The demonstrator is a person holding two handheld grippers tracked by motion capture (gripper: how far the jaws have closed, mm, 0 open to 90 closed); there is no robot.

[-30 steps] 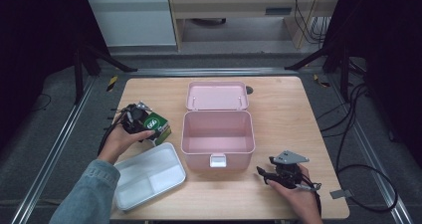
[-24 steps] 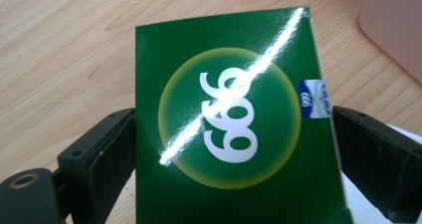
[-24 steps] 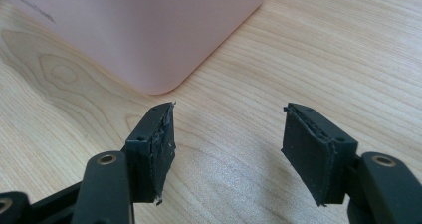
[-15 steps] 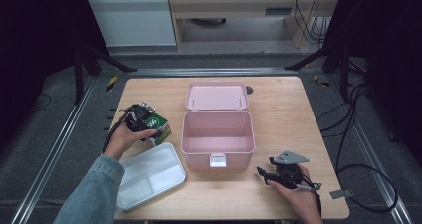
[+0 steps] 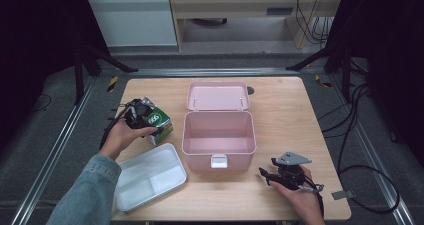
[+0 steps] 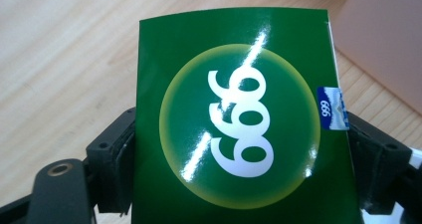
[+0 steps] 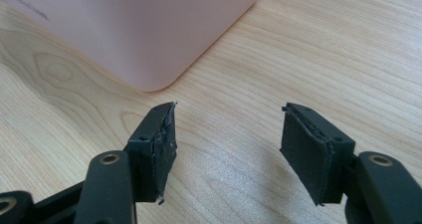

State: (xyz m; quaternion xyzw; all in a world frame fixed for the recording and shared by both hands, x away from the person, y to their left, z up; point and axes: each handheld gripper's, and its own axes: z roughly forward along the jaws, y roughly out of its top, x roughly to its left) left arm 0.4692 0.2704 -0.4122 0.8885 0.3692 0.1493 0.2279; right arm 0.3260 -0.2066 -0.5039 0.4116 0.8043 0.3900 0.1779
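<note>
Left gripper point(image 6: 239, 184) clamped on a glossy green cardboard box with a white "999" roundel point(image 6: 239, 119), jaws just closing onto its sides. Lifted slightly off the wooden table point(image 5: 280, 100) since a second ago, left of the open pink plastic case point(image 5: 218, 137). Long axis running away along the jaws, printed face upward. Right gripper point(image 7: 226, 149) spread wide, empty.

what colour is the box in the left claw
Dark green box with a yellow-green circle and white 999 print; clearest in the left gripper view.

A wooden table point(image 5: 280, 100) stands on grey floor point(image 5: 65, 150) before a pale cabinet point(image 5: 135, 20).
</note>
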